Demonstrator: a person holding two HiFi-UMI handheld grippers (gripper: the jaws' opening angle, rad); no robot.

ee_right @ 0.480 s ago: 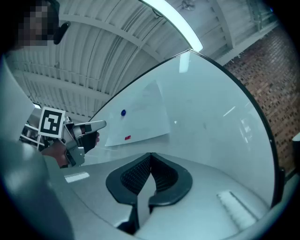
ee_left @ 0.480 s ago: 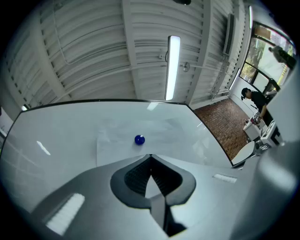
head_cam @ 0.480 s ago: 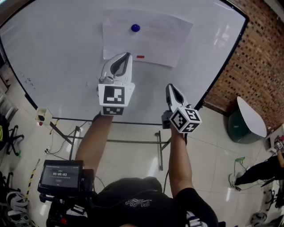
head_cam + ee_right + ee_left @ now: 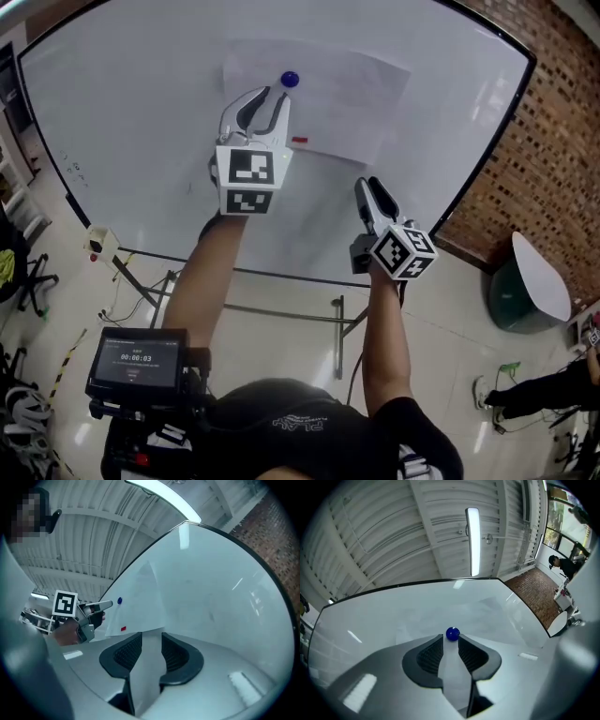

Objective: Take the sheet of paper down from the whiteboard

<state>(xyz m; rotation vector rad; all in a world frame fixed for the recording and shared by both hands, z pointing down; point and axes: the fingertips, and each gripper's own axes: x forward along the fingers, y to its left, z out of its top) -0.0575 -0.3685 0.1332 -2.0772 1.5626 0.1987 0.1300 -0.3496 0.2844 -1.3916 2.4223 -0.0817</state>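
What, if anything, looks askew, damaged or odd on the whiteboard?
Nothing stands out. The paper looks flat on the whiteboard, with a blue magnet near its top, left of centre, and a small red piece at its lower edge. No tear or fold shows.

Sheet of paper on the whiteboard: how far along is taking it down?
Done: nothing; the sheet of paper hangs on the whiteboard under its blue magnet. In hand: the left tool, open, lines up on that magnet; the right tool is open and empty. Left: free the magnet, lift the sheet off.
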